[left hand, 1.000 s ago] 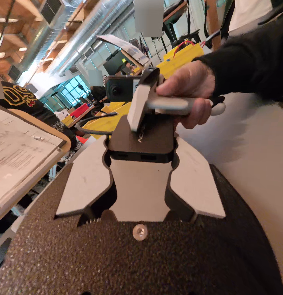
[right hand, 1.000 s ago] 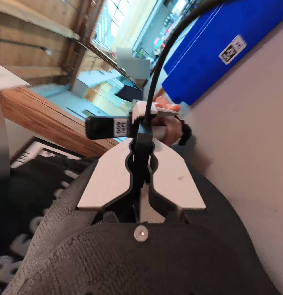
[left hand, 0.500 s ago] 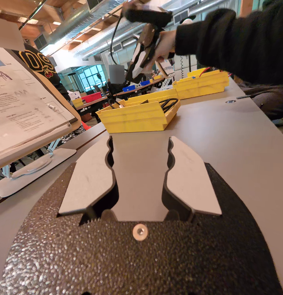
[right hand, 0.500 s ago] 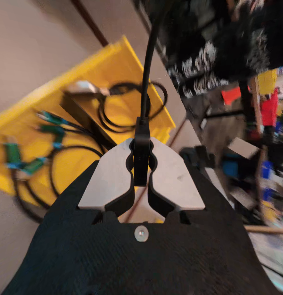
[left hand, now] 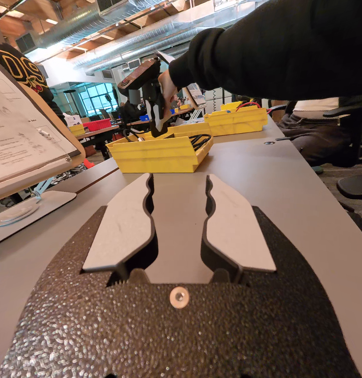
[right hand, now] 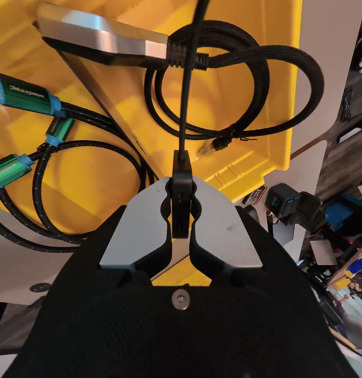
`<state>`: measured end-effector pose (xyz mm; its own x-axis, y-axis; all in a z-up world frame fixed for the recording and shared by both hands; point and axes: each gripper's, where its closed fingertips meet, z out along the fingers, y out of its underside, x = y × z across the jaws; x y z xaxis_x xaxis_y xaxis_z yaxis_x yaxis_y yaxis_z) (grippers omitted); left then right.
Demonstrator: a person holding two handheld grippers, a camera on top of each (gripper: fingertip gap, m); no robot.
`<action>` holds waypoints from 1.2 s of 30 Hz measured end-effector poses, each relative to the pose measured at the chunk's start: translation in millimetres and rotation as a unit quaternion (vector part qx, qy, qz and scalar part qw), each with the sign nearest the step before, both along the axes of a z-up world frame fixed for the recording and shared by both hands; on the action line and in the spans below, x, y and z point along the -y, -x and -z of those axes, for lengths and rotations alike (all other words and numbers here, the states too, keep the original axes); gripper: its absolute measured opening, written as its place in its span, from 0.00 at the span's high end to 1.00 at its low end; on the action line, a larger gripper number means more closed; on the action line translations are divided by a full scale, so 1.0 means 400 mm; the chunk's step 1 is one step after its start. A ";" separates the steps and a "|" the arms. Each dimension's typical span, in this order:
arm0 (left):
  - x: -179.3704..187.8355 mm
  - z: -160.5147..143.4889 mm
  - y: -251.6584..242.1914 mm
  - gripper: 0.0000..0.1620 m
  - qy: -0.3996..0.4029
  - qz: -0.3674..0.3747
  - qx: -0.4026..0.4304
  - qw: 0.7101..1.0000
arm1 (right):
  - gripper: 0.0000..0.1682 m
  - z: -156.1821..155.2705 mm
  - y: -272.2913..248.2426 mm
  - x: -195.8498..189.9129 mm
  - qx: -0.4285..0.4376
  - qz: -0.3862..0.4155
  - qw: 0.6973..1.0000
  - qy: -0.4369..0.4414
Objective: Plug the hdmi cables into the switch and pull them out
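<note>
In the right wrist view the right gripper (right hand: 181, 201) has its fingers (right hand: 142, 223) closed on the black switch (right hand: 181, 194), which stands on edge in the centre of the frame, pinched between the notched inner edges with its far end poking out past the tips. A thin black cable (right hand: 186, 86) runs from that far end straight up and out of the top of the frame, so where it ends is cut off. Behind and below it lies the yellow bin (right hand: 278, 102), holding a silver box (right hand: 98, 38) at upper left, a coiled braided black cable (right hand: 278, 67) at upper right, and green-headed hdmi cables (right hand: 20, 96) at the left edge, partly cropped and blurred. In the left wrist view the left gripper (left hand: 179, 206) rests low over the grey surface (left hand: 257, 184), its fingers (left hand: 122, 231) spread apart with nothing between them. Farther back, at upper centre, the right gripper (left hand: 158, 131) points down into the yellow bin (left hand: 155, 157), held by a hand (left hand: 167, 90) in a black sleeve (left hand: 278, 47); the switch cannot be made out there. A tilted document stand (left hand: 29, 139) fills the left edge.
</note>
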<state>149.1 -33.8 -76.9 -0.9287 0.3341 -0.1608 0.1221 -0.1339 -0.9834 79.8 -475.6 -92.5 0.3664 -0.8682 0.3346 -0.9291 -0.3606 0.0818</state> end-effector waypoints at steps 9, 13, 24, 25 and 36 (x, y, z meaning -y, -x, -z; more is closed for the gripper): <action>0.002 0.005 -0.015 0.69 -0.005 -0.012 0.004 1.000 | 0.72 -0.064 0.007 0.074 0.153 0.065 0.982 0.090; 0.005 0.003 -0.024 0.69 -0.003 -0.024 0.010 1.000 | 0.66 -0.090 0.111 -0.066 0.320 0.154 0.934 0.040; 0.113 0.016 -0.010 0.72 -0.057 -0.109 0.045 0.991 | 0.52 0.050 0.486 -0.364 0.530 0.330 0.781 0.020; 0.158 0.011 0.005 0.71 -0.076 -0.119 0.037 0.989 | 0.51 0.046 0.503 -0.354 0.548 0.354 0.757 0.037; 0.666 0.092 0.226 0.49 -0.289 -0.174 -0.058 0.940 | 0.34 0.100 0.541 -0.303 0.559 0.379 0.734 0.067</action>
<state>58.7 -300.0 -113.8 -0.9980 0.0077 0.0623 -0.0520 0.4544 -0.8893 -136.5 -354.3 -132.6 -0.7734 -0.6137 0.1592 -0.3721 0.2361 -0.8977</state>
